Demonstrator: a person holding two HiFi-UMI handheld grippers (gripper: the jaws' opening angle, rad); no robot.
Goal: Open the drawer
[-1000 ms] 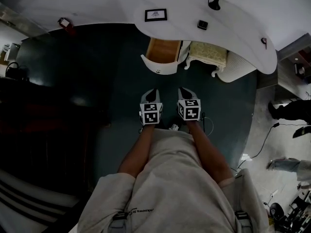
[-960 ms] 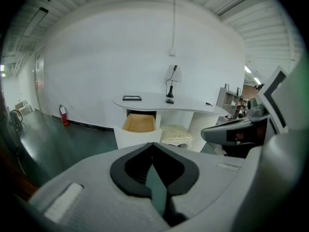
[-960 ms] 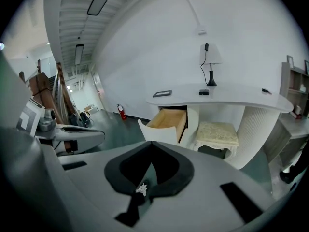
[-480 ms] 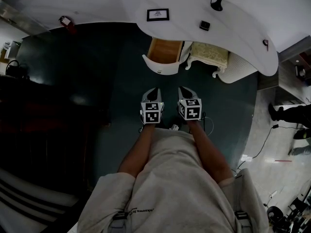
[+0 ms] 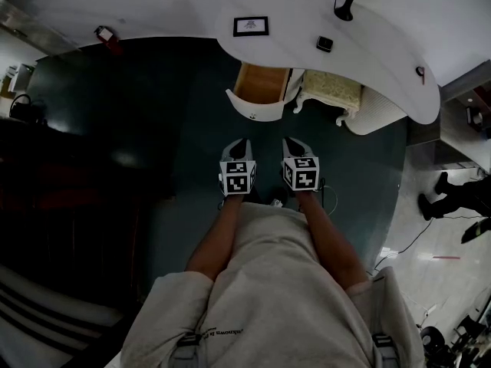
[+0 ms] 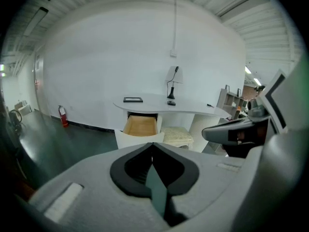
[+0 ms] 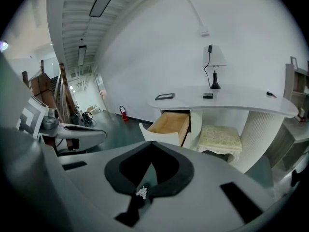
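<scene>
Closed and empty, the left gripper (image 5: 240,142) and right gripper (image 5: 290,142) are seen in the head view above dark floor (image 5: 173,129) before the desk (image 5: 368,52), whose drawer (image 5: 259,90) is pulled out. In the gripper views the lamp (image 7: 213,64) on the desk is shown whole; overhead, only its base.

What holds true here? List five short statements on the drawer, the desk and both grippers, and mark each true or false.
1. The drawer stands pulled out from under the desk. True.
2. The left gripper is closed on the drawer's front. False: it is shut on nothing, well short of the drawer.
3. A lamp stands on the desk. True.
4. The stool sits on the drawer's left in the head view. False: it is on its right.
5. The right gripper is shut and empty. True.
</scene>
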